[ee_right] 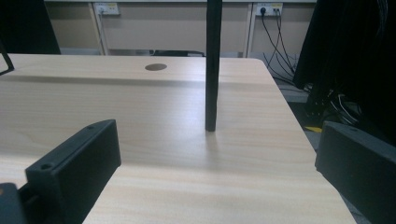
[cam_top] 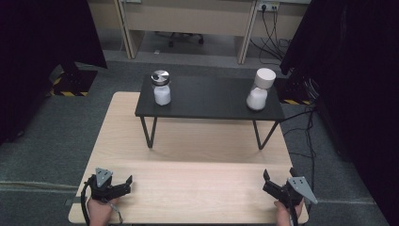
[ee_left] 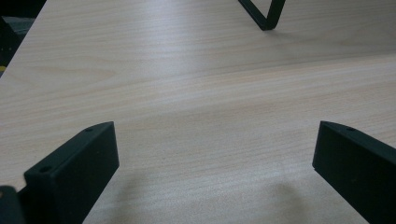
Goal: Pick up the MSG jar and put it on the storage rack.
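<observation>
Jars on black raised shelf (cam_top: 209, 101): metal-lidded jar (cam_top: 161, 88) at 11 o'clock, tilted white-capped jar (cam_top: 259, 89) at 1. Likely glass, slippery; grip mid-body. Left tool (cam_top: 123, 184) and right tool (cam_top: 272, 182) spread, empty, low over tabletop (cam_top: 197, 188).

Grey carpet floor (cam_top: 56, 136), black curtains (cam_top: 42, 37) at both sides, beige desk (cam_top: 188, 21) behind, wall sockets (cam_top: 268, 6)

Pale matt wood-grain table (cam_top: 188, 188), matt black shelf (cam_top: 211, 101), shiny metal-lidded jar (cam_top: 161, 88).
</observation>
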`<act>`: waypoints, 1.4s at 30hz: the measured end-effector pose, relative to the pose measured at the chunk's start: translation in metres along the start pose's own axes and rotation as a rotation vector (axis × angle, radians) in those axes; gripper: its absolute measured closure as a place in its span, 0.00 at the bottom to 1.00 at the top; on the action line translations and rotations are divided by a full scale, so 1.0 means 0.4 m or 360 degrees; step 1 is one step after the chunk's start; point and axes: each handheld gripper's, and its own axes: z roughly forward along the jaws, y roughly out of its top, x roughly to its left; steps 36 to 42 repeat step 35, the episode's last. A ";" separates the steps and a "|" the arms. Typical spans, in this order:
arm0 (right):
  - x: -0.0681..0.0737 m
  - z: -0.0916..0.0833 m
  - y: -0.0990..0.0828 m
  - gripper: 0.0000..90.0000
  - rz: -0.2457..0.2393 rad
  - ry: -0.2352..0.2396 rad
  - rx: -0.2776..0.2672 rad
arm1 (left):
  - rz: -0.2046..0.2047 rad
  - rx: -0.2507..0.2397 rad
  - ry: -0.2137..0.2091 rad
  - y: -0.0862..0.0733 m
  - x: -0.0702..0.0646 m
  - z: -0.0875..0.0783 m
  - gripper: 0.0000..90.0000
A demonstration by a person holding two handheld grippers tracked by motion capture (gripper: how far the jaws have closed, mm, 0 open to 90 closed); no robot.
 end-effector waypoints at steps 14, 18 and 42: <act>0.008 0.003 -0.048 0.00 0.0009 -0.0008 0.0004 | 0.0013 0.0011 0.0007 0.003 -0.003 0.002 0.00; 0.010 0.006 -0.061 0.00 0.0031 -0.0007 0.0018 | 0.0015 0.0014 0.0009 0.004 -0.004 0.003 0.00; 0.027 0.005 -0.090 0.00 0.0041 -0.0045 0.0015 | 0.0020 0.0011 0.0011 0.003 -0.006 0.003 0.00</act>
